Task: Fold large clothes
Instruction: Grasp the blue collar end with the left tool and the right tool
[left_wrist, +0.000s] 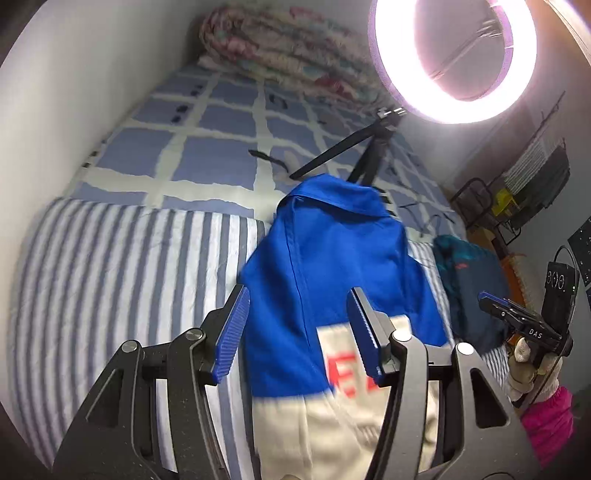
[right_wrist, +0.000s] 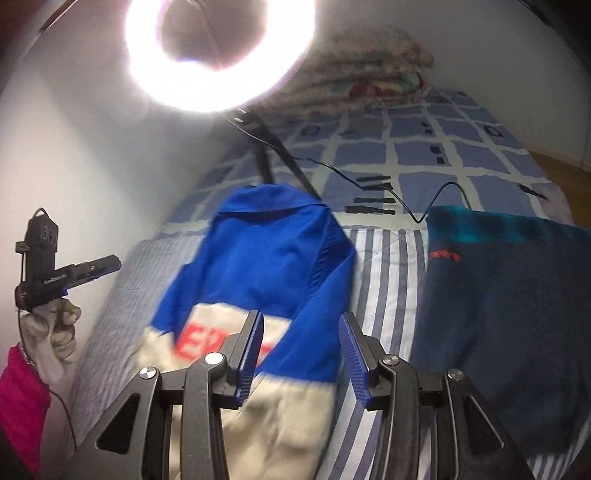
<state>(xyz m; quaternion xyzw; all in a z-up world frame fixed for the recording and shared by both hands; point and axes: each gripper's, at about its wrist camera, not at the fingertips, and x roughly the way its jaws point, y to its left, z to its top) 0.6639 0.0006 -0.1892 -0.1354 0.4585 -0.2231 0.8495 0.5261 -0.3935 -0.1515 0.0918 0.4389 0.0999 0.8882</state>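
Both grippers, left (left_wrist: 297, 334) and right (right_wrist: 301, 350), hover with jaws parted and empty; the blue-and-cream jacket (left_wrist: 332, 258) lies folded on the bed (left_wrist: 110, 266) beneath them, apparently released.

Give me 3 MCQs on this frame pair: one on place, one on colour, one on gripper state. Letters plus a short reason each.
1. Where does the dark navy garment lie relative to the blue and cream jacket, seen from the right wrist?
A. to its right, on the striped cover
B. underneath it
C. on the floor

2. What colour are the letters on the jacket's cream band?
A. black
B. red
C. green

3. How does the right gripper stand?
A. clamped on the jacket
B. clamped on a cable
C. open, pressing on nothing

Answers:
1 A: the dark navy garment lies right of the blue and cream jacket on the striped cover.
2 B: the letters are red.
3 C: the right gripper has its pads apart, above the cloth.
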